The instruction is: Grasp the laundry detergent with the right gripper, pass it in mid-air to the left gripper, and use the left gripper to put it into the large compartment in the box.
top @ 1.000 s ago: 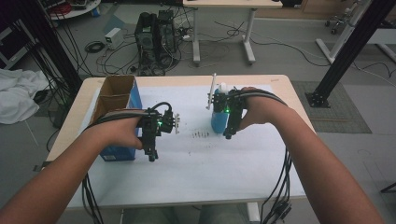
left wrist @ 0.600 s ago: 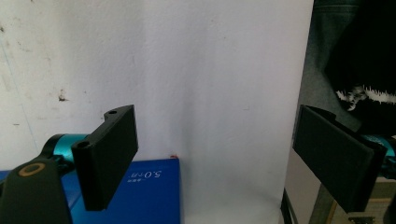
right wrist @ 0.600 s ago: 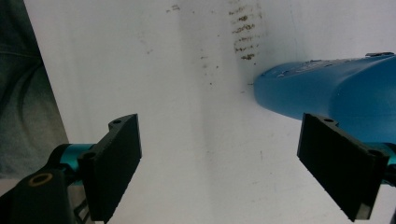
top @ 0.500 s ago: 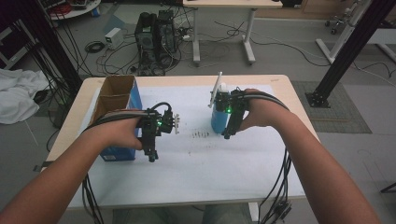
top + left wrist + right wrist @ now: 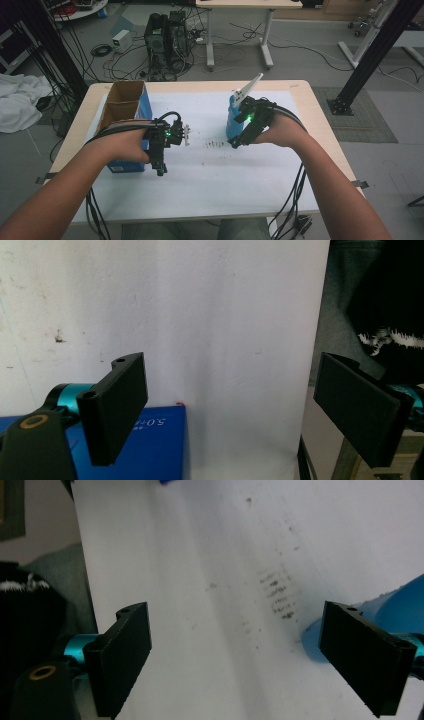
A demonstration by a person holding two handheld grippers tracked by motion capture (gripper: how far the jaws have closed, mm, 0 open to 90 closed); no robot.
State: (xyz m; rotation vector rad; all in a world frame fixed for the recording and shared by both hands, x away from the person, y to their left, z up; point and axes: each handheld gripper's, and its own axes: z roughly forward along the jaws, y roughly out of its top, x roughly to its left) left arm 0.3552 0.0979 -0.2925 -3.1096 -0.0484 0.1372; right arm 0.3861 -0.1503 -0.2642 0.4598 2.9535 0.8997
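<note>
One light wooden desk [image 5: 320, 125] carries one white paper sheet [image 5: 215, 185], and on the sheet stand two containers: one open brown cardboard box with blue sides [image 5: 124, 102] at about nine o'clock from the sheet's middle, and one blue plastic bottle [image 5: 232, 119] at about two o'clock. One patch of small dark specks [image 5: 215, 145] marks the sheet between them. There are two grippers, one in each of the person's hands. The left gripper [image 5: 161, 169] hangs just beside the box, at its four o'clock corner, its two black fingers [image 5: 117, 405] spread wide with nothing between them but bare sheet, and the box's blue side shows at seven o'clock in the left gripper view. The right gripper [image 5: 236, 142] sits against the bottle's six o'clock side, and a white pointed plate [image 5: 248, 90] sticks up from it toward one o'clock. Its two fingers [image 5: 122, 655] are also spread wide over the sheet, with the bottle's blue foot just beyond the finger at three o'clock in the right gripper view, not clasped. Compared with a second ago, the right hand has shifted a little, so the white plate now leans farther toward one o'clock, while the left gripper, box and bottle stand where they did.
</note>
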